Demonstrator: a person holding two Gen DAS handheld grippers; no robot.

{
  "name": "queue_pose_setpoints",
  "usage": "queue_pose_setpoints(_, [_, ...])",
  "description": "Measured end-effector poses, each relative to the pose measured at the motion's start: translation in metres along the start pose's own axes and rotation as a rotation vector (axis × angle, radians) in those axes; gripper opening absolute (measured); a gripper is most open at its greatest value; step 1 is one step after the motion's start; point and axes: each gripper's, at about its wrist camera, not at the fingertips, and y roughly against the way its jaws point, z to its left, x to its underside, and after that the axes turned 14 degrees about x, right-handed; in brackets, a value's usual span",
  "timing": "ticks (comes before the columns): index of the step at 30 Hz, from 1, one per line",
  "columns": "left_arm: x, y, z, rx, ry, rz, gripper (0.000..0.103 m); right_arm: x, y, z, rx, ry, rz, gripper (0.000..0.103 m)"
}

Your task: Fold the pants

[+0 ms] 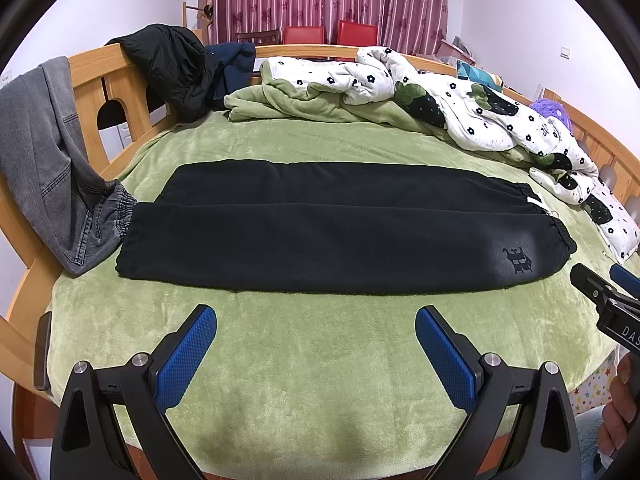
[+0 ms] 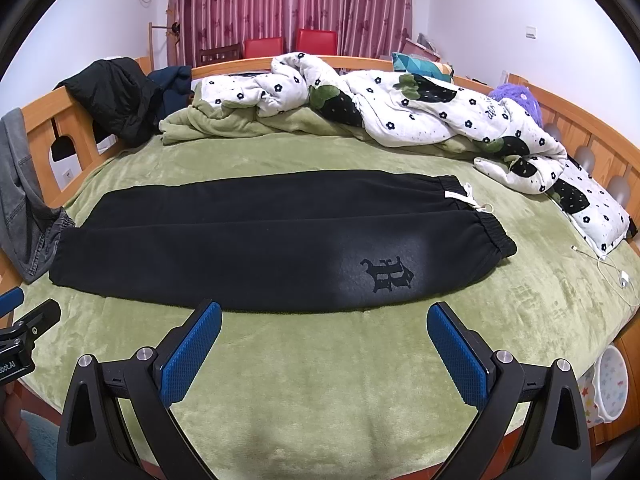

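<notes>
The black pants are laid flat, one leg over the other, across a bed covered in green fleece. Both the left tongs and the right tongs are held apart above it, empty. The grey jeans are cut off at the frame edge.

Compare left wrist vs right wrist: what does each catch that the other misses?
Left wrist only: the person's hand at the right edge and most of the grey jeans draped over the bed rail.
Right wrist only: the white cable on the blanket and the pants' white drawstring.
Both: black pants laid flat on the green blanket, logo near the waistband, each claw open and empty.
</notes>
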Motion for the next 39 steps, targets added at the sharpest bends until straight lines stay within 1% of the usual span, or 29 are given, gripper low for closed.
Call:
queue_pose_setpoints(16, [0.000, 0.002, 0.001, 0.012, 0.005, -0.004, 0.100, 0.000, 0.002, 0.000, 0.001, 0.006, -0.012, 0.101])
queue_pose_setpoints(26, [-0.004, -0.006, -0.003, 0.027, -0.001, 0.011, 0.100, 0.000, 0.001, 0.009, 0.009, 0.032, -0.022, 0.101])
queue_pose_setpoints(31, [-0.005, -0.010, -0.001, 0.039, 0.003, 0.019, 0.100, -0.001, -0.003, 0.010, 0.014, 0.033, -0.014, 0.101])
queue_pose_setpoints(36, [-0.006, -0.013, 0.000, 0.035, 0.001, 0.025, 0.100, -0.001, -0.007, 0.011, 0.011, 0.029, -0.014, 0.101])
queue_pose_setpoints(39, [-0.006, -0.015, 0.001, 0.037, 0.003, 0.027, 0.100, -0.001, -0.007, 0.010, 0.024, 0.037, -0.011, 0.101])
